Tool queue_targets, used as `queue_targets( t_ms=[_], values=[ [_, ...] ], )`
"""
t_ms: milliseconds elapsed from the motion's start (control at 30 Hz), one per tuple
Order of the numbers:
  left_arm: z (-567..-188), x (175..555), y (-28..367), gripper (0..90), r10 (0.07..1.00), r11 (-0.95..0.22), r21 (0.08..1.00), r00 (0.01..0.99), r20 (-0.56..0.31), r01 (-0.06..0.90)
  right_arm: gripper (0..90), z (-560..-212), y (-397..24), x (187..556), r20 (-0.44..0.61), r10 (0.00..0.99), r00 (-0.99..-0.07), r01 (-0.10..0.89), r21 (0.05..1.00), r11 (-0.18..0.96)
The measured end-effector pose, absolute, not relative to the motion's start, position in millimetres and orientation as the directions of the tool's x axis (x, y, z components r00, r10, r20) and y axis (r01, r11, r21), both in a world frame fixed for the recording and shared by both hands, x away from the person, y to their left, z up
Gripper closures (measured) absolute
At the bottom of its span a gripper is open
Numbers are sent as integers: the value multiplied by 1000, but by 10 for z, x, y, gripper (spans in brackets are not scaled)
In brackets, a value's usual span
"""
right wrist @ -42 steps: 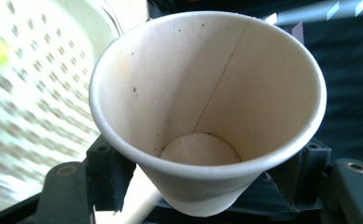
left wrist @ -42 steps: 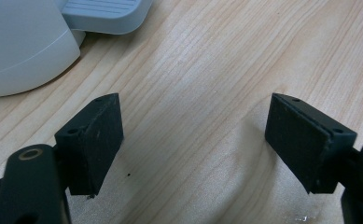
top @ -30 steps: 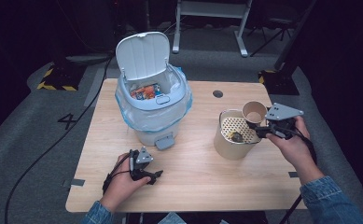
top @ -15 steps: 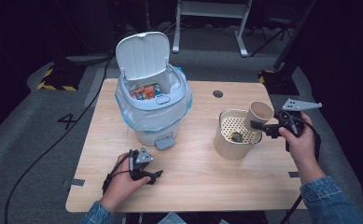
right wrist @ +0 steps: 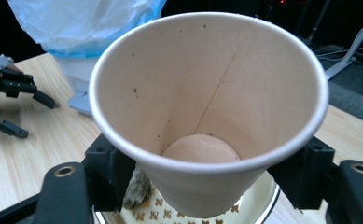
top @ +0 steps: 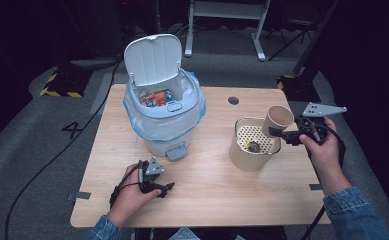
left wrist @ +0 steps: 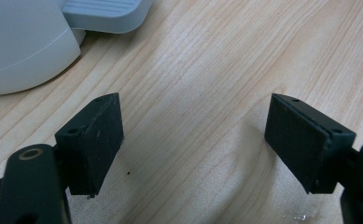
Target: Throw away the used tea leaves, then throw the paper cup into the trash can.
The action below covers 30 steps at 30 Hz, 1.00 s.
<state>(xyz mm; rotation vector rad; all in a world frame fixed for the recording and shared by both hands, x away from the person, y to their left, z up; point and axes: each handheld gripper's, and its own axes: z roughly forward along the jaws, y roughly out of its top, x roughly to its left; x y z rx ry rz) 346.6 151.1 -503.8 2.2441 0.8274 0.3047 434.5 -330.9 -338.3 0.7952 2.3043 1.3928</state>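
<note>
Holding a paper cup point(right wrist: 207, 116) tipped on its side over the perforated strainer point(top: 254, 140) near the table's right edge, my right gripper point(top: 287, 135) pinches it low on the wall, one black jaw on each flank, and those jaws have just eased slightly apart with the cup still between them. I judge the cup light, thin and easy to crush, so the hold belongs near the stiffer base, and gently. My left gripper point(top: 162, 188) rests on the wooden table point(top: 207, 200) in front of the bin's pedal, its jaws spread with nothing between them. The right gripper view looks straight into the cup, which appears empty but for specks, with a dark lump in the strainer below; the high view instead sets the open-lidded bin point(top: 164, 112) well to the left.
</note>
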Motion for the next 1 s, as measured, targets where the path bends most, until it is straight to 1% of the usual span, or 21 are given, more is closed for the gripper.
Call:
queue_targets(
  t_ms=[367,467,500,533,600,733,867,1000],
  values=[
    [-5038,3461,1509,201,642,-540,697,766,-21,472,298,-3185,-3179,4337,-43,614,-788,253,887,387],
    [-5038,3457,1518,221,644,-533,702,765,-25,472,298,-3151,-3136,4338,-54,610,-790,246,885,396],
    [-5036,3455,1525,251,642,-535,701,766,-25,471,298,-3123,-3100,4343,-60,604,-794,238,884,402],
    [-5034,3450,1533,260,641,-535,703,767,-25,470,298,-3104,-3079,4347,-61,601,-797,238,883,406],
    [-5032,3441,1551,266,638,-532,706,770,-29,468,298,-3084,-3058,4354,-67,596,-800,233,881,412],
    [-5010,3396,1589,268,648,-524,694,760,-53,495,298,-2972,-2948,4400,-71,584,-809,222,882,415],
    [-5009,3350,1643,267,662,-511,693,747,-61,508,298,-2821,-2776,4494,-92,563,-821,197,881,431],
    [-4988,3309,1714,268,678,-491,704,732,-61,513,298,-2731,-2681,4564,-88,556,-827,192,885,425]
  ],
)
